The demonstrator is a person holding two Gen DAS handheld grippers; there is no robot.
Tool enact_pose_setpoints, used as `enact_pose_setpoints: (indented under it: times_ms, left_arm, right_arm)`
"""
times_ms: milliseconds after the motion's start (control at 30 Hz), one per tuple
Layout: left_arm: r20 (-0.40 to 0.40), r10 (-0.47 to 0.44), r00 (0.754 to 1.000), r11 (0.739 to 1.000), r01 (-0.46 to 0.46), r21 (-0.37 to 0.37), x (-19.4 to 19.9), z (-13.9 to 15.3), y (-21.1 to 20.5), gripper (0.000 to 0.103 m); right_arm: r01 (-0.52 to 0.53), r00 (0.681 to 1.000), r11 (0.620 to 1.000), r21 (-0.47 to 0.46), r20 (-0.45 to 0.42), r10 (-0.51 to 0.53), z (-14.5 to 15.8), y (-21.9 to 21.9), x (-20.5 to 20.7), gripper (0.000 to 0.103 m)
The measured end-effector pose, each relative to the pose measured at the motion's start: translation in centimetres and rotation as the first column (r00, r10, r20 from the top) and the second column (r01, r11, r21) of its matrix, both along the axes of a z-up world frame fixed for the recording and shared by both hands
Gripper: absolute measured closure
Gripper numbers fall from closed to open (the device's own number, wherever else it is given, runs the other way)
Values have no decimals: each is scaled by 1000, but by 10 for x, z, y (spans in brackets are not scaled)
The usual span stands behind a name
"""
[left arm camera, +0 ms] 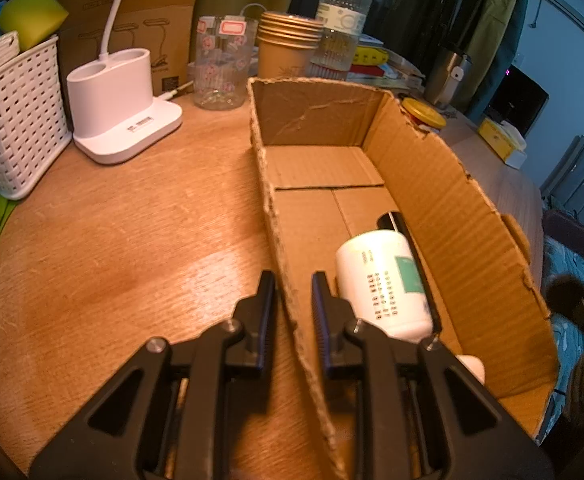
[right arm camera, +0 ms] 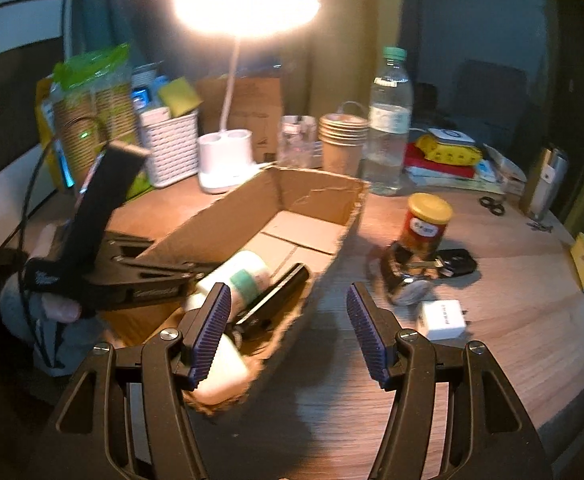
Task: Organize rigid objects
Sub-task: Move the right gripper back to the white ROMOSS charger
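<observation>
The left gripper (left arm camera: 292,300) is clamped on the long left wall of the open cardboard box (left arm camera: 444,200), one pad outside and one inside, while the right gripper (right arm camera: 288,328) hangs with its jaws apart and nothing between them, just past the box's near corner. Inside the box, at its near end, a white bottle with a teal label (left arm camera: 384,280) lies on its side touching a slim black object, perhaps a pen case (left arm camera: 412,248). On the wooden table (left arm camera: 112,240), at about two o'clock from the right gripper, stand a yellow-lidded jar (right arm camera: 426,220), a car key (right arm camera: 452,262) and a white charger (right arm camera: 444,318).
</observation>
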State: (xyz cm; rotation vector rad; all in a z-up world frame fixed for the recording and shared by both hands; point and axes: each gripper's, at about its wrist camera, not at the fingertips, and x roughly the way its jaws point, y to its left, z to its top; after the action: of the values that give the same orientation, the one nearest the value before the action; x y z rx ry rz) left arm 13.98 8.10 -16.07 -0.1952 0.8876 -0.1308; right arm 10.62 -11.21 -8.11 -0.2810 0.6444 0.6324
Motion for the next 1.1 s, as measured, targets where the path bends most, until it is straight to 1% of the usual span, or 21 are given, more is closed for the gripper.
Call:
enact_pose_setpoints:
  times_ms: [300, 367, 400, 433, 633, 1100]
  left_arm:
    - [0, 0, 1000, 1000, 0, 0, 0, 0, 0, 83]
    - [0, 0, 1000, 1000, 0, 0, 0, 0, 0, 83]
    - [0, 0, 1000, 1000, 0, 0, 0, 0, 0, 83]
    - [0, 0, 1000, 1000, 0, 0, 0, 0, 0, 83]
    - [0, 0, 1000, 1000, 0, 0, 0, 0, 0, 83]
    - [0, 0, 1000, 1000, 0, 0, 0, 0, 0, 83]
  right_arm:
    - [99, 995, 995, 20, -15, -99, -5, -20, 18, 39]
    - [120, 993, 992, 27, -13, -120, -6, -24, 21, 34]
    - [134, 991, 990, 34, -12, -134, -6, -27, 23, 28]
    - [145, 989, 989, 38, -12, -144, -6, -29, 25, 26]
    - [210, 978, 976, 56, -19, -209, -11, -45, 35, 26]
    - [321, 947, 947, 28, -44, -320, -34, -69, 62, 26]
